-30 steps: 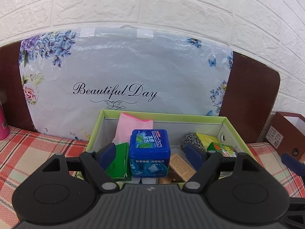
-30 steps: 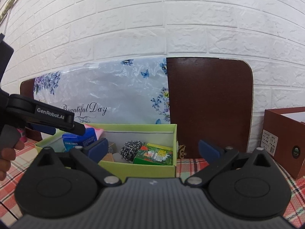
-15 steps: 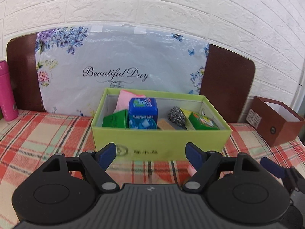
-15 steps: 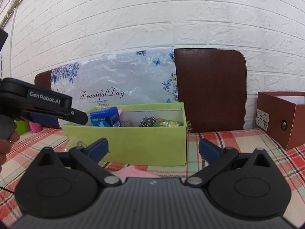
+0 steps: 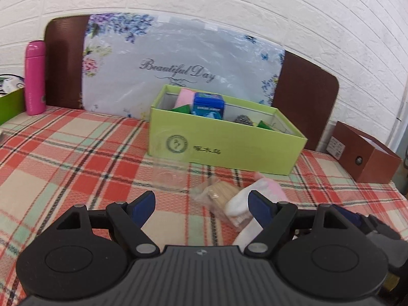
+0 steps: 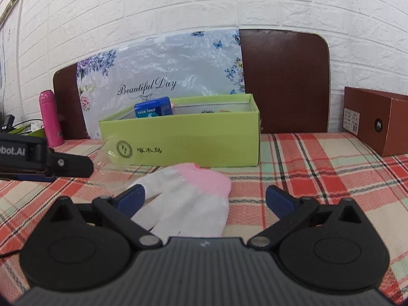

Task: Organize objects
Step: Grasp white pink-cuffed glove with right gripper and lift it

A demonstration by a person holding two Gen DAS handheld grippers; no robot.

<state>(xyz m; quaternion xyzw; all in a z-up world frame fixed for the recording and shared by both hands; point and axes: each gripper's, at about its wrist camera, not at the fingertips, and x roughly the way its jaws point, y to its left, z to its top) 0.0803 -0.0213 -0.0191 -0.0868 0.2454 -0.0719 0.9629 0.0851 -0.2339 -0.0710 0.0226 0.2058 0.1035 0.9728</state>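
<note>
A green box (image 5: 224,145) stands on the plaid cloth and holds a blue tin (image 5: 208,105), a pink cloth, a steel scrubber and green packets. It shows in the right wrist view (image 6: 193,137) too. In front of it lie a white and pink sock (image 6: 188,199), a clear bag of toothpicks (image 5: 219,193) and a clear plastic lid (image 5: 170,173). My left gripper (image 5: 201,206) is open and empty, just short of the toothpick bag. My right gripper (image 6: 205,197) is open and empty over the sock (image 5: 244,204).
A pink bottle (image 5: 35,76) stands at the far left by another green box (image 5: 10,104). A brown carton (image 5: 367,155) sits at the right. A floral bag (image 5: 178,68) leans on a brown board against the brick wall.
Both grippers have pulled back from the green box and come down toward the cloth. The blue tin stays in the box. The sock, toothpick bag and lid have come into view.
</note>
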